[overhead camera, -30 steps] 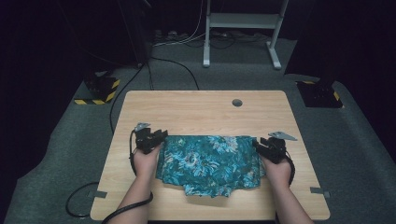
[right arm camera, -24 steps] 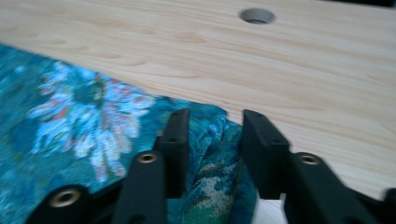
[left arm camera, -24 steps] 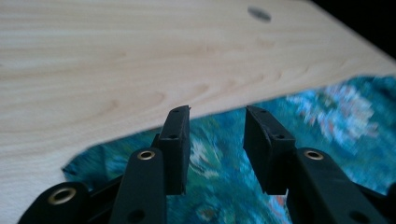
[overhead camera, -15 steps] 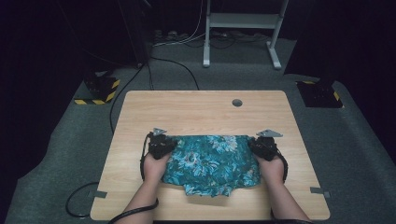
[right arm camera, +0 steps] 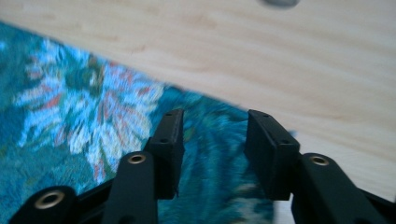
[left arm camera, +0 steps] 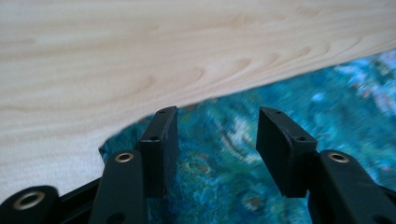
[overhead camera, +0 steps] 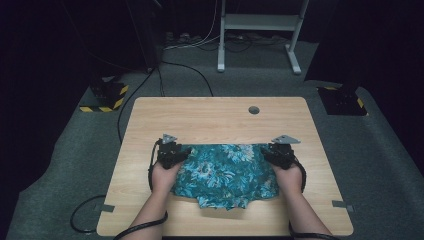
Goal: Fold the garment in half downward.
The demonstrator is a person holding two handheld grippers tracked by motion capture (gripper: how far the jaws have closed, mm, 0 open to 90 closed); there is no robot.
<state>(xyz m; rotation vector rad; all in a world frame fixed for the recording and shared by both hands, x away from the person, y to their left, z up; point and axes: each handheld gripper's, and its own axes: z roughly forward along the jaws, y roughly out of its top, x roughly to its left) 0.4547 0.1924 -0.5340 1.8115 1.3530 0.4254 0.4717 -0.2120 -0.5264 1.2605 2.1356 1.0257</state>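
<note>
Cloth (overhead camera: 223, 174) lies crumpled near the desk's (overhead camera: 210, 115) front edge. Left gripper (overhead camera: 176, 153) and right gripper (overhead camera: 274, 153), jaws just opening, stand released over its far corners, gripping nothing.

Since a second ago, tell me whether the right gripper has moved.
Yes. The right gripper has slid inward along the cloth's far edge, away from the table's right edge. Its jaws have just been opening over cloth.

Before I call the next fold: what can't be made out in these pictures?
- High view: left gripper and right gripper too small to judge the jaws.
- High view: floral cloth; the layers under its top fold are hidden.
- Both gripper views: blur hides whether cloth touches the pads.
</note>
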